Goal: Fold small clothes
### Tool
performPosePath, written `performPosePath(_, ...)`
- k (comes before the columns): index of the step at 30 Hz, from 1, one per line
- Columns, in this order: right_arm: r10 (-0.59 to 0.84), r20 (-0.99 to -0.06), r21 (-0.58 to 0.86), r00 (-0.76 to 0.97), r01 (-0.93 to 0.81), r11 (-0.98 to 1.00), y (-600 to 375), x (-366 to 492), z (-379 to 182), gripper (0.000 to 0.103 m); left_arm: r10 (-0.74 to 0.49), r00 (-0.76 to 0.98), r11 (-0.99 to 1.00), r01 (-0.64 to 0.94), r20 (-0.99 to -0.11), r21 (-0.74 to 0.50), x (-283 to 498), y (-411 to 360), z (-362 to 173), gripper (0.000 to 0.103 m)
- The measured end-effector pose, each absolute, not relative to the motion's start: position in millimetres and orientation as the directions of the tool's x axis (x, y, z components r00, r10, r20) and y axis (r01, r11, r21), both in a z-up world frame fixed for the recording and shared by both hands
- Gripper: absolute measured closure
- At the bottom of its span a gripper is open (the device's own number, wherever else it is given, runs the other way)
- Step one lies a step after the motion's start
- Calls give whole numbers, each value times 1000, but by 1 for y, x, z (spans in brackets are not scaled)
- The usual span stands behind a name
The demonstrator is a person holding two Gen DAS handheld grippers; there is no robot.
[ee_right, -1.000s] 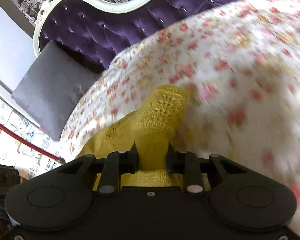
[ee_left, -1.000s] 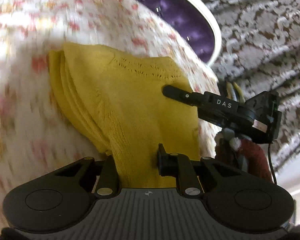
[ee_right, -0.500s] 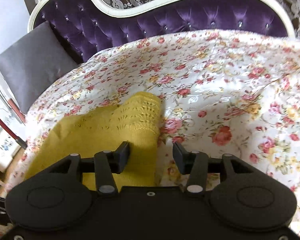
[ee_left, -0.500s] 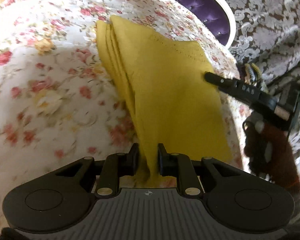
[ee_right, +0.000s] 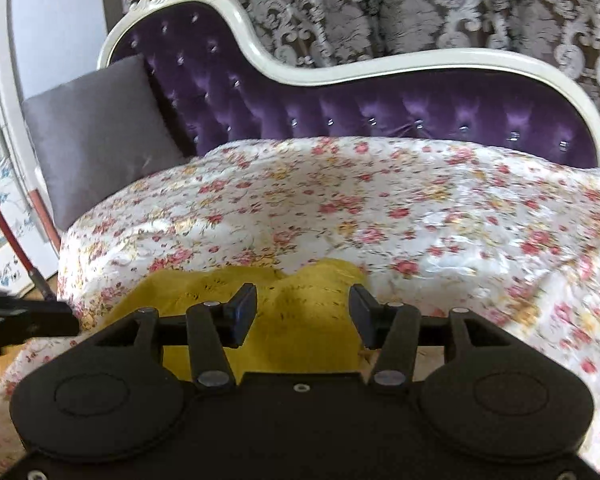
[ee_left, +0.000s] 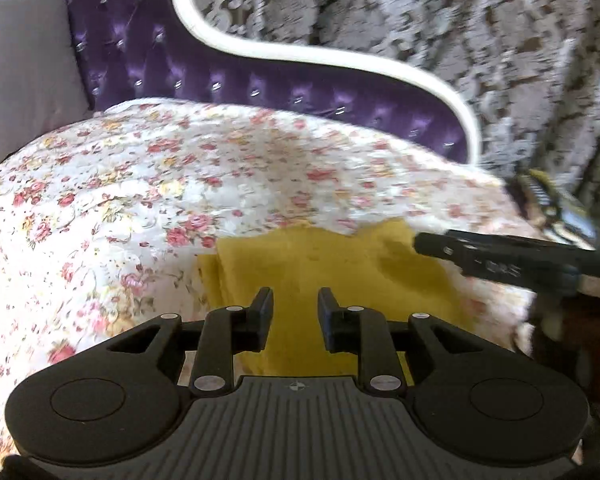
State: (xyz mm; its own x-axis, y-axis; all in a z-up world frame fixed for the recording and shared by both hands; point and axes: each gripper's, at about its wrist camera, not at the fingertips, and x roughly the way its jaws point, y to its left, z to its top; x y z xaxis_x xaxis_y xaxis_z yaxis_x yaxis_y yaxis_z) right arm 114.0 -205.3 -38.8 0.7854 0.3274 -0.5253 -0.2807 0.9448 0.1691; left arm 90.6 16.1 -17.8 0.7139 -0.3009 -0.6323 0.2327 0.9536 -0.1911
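Nearest us, the left gripper (ee_left: pixel 294 314): fingers parted with a modest gap, nothing between them, aimed level and forward over the near edge of the garment.

The right gripper (ee_right: pixel 303 314): fingers spread wider, likewise released and empty, held level above the same garment. In the left wrist view we see it (ee_left: pixel 496 258) from the side, entering from the right with its tip just over the garment's right edge; whether it touches the cloth we cannot tell, as that part is blurred.

The garment (ee_left: pixel 340 280): yellow knit, folded into a flat packet, lying on the bedspread close to its front edge. We note stacked layers along its left side in the left wrist view, and in the right wrist view a lace-pattern top layer (ee_right: pixel 300 312) with a dip in its far edge.

The bedspread (ee_right: pixel 380 208): white with red and yellow flowers, draped over the seat.

A grey cushion (ee_right: pixel 100 136): propped at the left end, leaning on the backrest.

The sofa back (ee_right: pixel 380 108): tufted purple velvet in a curved white frame.

Farthest, a patterned grey curtain (ee_right: pixel 380 8).
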Motion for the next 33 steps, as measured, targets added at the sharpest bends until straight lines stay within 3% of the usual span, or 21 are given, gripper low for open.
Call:
performPosePath(3, 312, -552, 134, 773, -287, 948, -199, 127, -49, 55, -246, 698, 969, 202, -672, -144, 113, 8, -43, 80)
performPosePath(7, 243, -621, 119, 745, -217, 969, -210, 149, -76, 55, -170, 710, 981, 189, -684, -48, 117, 19, -70, 74)
performPosePath(10, 288, -610, 223, 738, -188, 956, -226, 152, -84, 53, -171, 707, 983, 170, -686, -71, 115, 25, -70, 71)
performPosePath(20, 300, -520, 112, 799, -285, 952, -215, 104, -47, 48, -206, 735, 976, 205, -646, -78, 147, 13, -34, 72)
performPosePath(24, 295, -554, 93, 779, -294, 951, -210, 94, -50, 46, -148, 687, 979, 205, -711, -7, 176, 2, -64, 71)
performPosePath(27, 271, -573, 61, 773, -290, 955, -206, 87, -53, 41, -109, 722, 974, 214, -683, 71, 175, -3, -69, 70)
performPosePath(33, 277, -582, 40, 765, -314, 949, -203, 63, -49, 33, -133, 720, 986, 167, -681, -15, 152, 9, -43, 71)
